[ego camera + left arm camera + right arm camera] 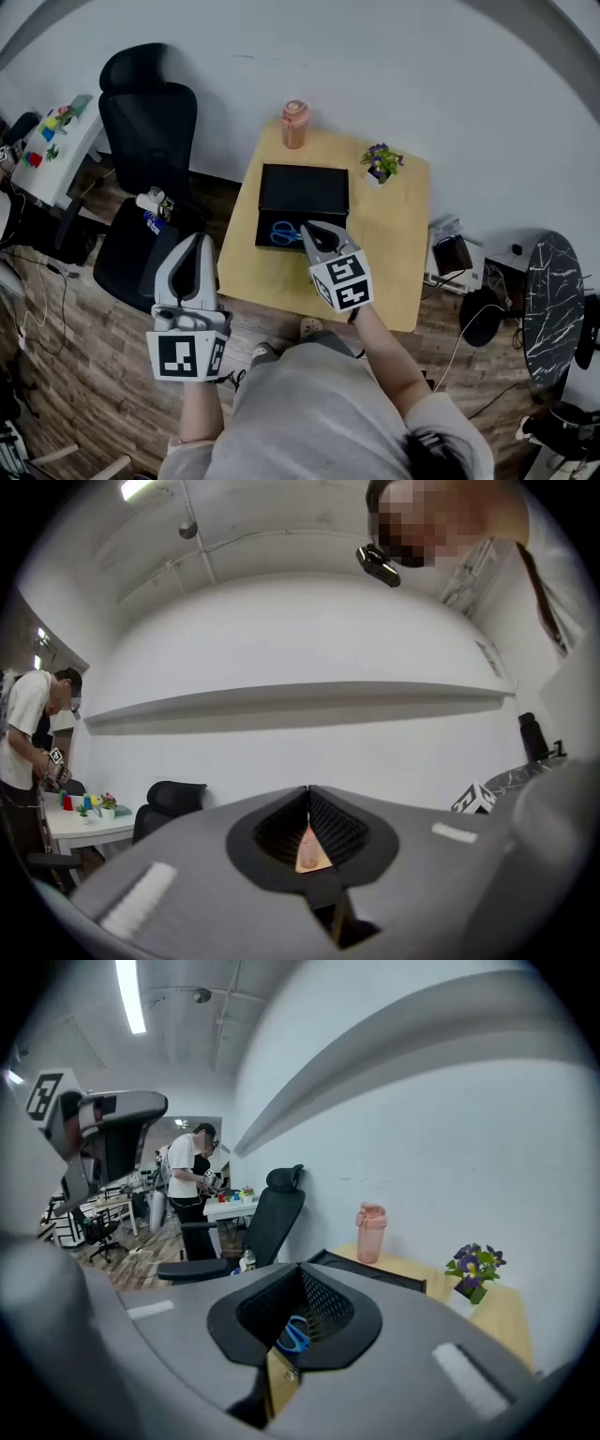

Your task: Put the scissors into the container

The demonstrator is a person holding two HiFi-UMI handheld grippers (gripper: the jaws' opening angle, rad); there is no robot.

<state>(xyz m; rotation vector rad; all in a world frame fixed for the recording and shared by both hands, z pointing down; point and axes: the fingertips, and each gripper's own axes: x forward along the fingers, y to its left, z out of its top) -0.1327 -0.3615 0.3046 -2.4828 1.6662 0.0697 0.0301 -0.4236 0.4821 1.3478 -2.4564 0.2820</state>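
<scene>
The wooden worktop (394,272) is covered from above, and the black container (305,169) is seen lying open at its middle. A pink bottle (294,124) and a small potted plant (380,163) are parked along the far edge, well apart from the action.

The left tool (195,242) is held off the worktop's near left corner. Its jaws are pressed together with nothing between them, and it is aimed up at the wall. The right tool (314,232) is brought in over the container's front edge. In the right gripper view its jaws are seen closed on each other, with nothing gripped.

The blue-handled scissors (284,233) are found inside the container, on its floor near the front wall and just beside the right tool's tip. They can also be glimpsed past the closed jaws (293,1333).

The placing looks done, or all but done, so the work now is judged to be a clean exit. The right tool is best lifted straight up, so the handles are not snagged and the container's front wall is not nudged. A final check that no blade rides up on the rim would be well made.
</scene>
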